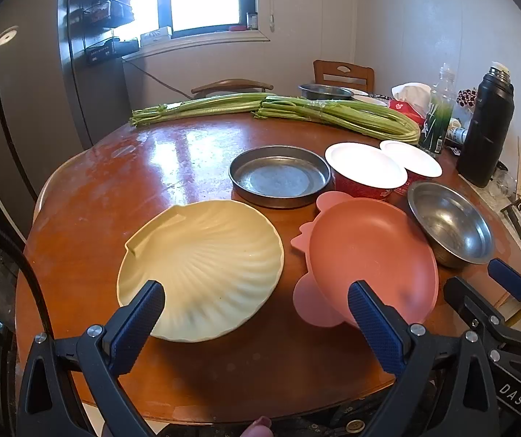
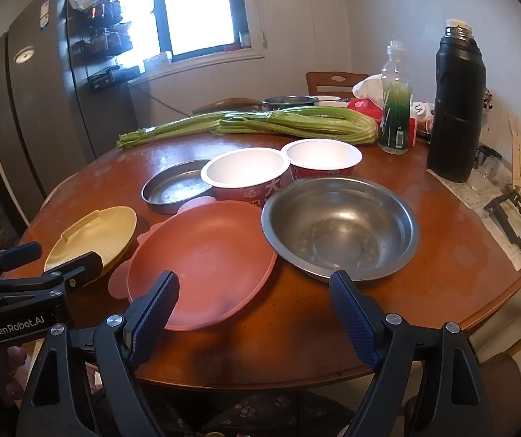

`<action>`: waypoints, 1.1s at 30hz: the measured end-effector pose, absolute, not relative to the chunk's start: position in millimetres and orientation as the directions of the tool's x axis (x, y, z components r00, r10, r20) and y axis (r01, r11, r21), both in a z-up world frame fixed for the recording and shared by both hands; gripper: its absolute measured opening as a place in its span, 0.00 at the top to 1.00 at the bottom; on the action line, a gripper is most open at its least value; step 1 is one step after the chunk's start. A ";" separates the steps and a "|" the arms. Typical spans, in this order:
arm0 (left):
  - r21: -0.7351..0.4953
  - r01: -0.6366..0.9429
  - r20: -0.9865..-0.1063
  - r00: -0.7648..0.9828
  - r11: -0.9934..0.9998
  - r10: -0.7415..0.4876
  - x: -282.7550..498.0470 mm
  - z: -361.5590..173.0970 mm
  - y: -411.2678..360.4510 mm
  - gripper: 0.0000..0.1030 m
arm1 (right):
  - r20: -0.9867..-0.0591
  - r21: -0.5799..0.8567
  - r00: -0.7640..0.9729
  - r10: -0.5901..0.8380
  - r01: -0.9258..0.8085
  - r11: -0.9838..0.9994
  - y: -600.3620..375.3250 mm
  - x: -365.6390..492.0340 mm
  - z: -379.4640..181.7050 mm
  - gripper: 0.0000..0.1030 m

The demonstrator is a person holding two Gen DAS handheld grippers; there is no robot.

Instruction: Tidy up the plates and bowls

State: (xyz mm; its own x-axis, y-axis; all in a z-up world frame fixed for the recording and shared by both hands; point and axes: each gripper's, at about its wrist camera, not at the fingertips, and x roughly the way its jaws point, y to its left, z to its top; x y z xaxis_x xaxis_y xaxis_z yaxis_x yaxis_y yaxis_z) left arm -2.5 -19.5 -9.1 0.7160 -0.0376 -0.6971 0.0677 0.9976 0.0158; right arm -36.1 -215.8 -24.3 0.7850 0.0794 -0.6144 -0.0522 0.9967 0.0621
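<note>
Kitchen bench (image 1: 194,153) holds scattered plates and bowls; both jaws spread, empty. Sorting not yet begun; next, grasp cream plate (image 1: 202,266).

Near the table's (image 1: 78,218) front edge the shell-shaped plate (image 1: 202,269) lies left of the eared plate (image 1: 369,255), with the steel bowl (image 1: 449,225) to its right. Behind these stand the flat pan (image 1: 278,176) and, to its right, two paper bowls (image 1: 366,167), side by side. Celery bunches (image 1: 333,113) lie along the far edge; a flask (image 1: 486,127) stands by the right edge.
</note>
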 end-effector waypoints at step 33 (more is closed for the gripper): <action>0.017 0.059 -0.694 0.719 0.998 -0.031 -4.3 -11.0 -21.0 0.02 | -0.625 0.037 0.778 0.063 -0.050 0.998 -213.4 -33.1 -27.7 0.17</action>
State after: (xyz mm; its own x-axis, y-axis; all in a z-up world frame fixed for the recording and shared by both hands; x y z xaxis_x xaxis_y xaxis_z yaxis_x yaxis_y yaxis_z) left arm -4.3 -21.0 -11.0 0.7191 -0.0307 -0.6942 0.0590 0.9981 0.0169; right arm -33.1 -213.4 -27.7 0.7780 0.0625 -0.6251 -0.0504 0.9980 0.0372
